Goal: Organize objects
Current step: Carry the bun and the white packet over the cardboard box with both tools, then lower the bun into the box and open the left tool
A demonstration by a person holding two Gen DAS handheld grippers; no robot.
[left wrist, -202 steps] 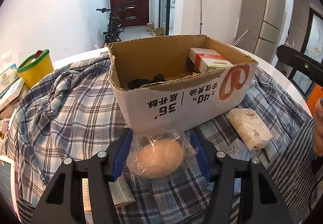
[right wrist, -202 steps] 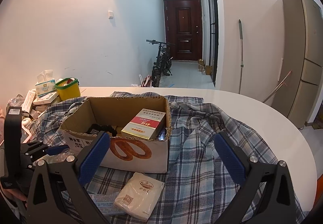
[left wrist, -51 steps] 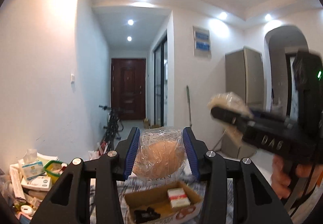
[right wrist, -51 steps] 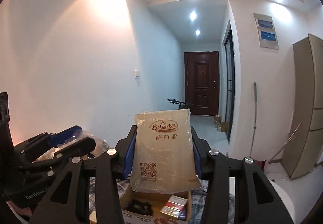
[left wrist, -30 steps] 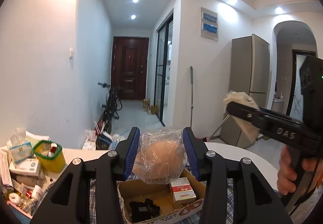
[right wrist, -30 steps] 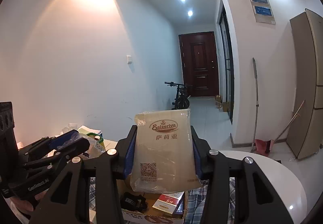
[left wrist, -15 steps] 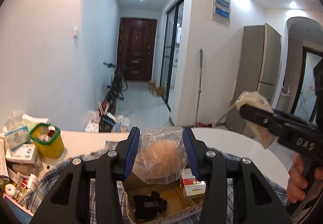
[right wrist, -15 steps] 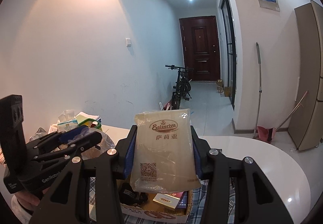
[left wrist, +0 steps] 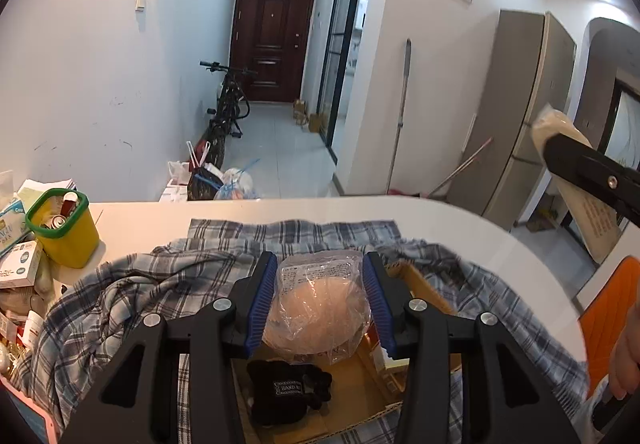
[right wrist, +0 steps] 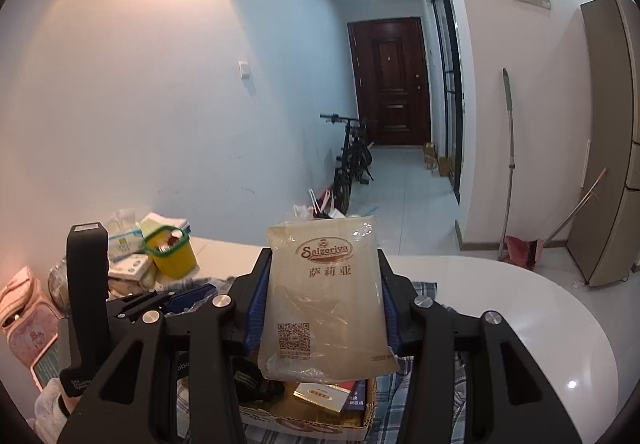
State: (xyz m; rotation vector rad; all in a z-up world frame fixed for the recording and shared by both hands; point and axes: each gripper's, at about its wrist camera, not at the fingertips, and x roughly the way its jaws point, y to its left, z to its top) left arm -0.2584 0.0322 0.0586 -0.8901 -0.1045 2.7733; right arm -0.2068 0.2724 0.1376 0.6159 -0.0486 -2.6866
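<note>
My left gripper (left wrist: 320,300) is shut on a round bun in a clear plastic bag (left wrist: 318,308) and holds it above the open cardboard box (left wrist: 360,396). The box holds a black glove (left wrist: 288,392) and a red and white carton (right wrist: 328,396). My right gripper (right wrist: 324,304) is shut on a pale flat Saizeriya packet (right wrist: 324,296), held upright above the box (right wrist: 320,420). The right gripper with its packet also shows at the right edge of the left wrist view (left wrist: 580,172). The left gripper shows at the left of the right wrist view (right wrist: 132,308).
The box sits on a blue plaid cloth (left wrist: 120,296) over a white round table (left wrist: 440,216). A yellow tub with a green rim (left wrist: 64,228) and small boxes (left wrist: 16,264) crowd the table's left side. A bicycle (left wrist: 228,104) stands in the hallway.
Both grippers have come down with their loads from high in the air towards the box. The box and the table now fill more of both views.
</note>
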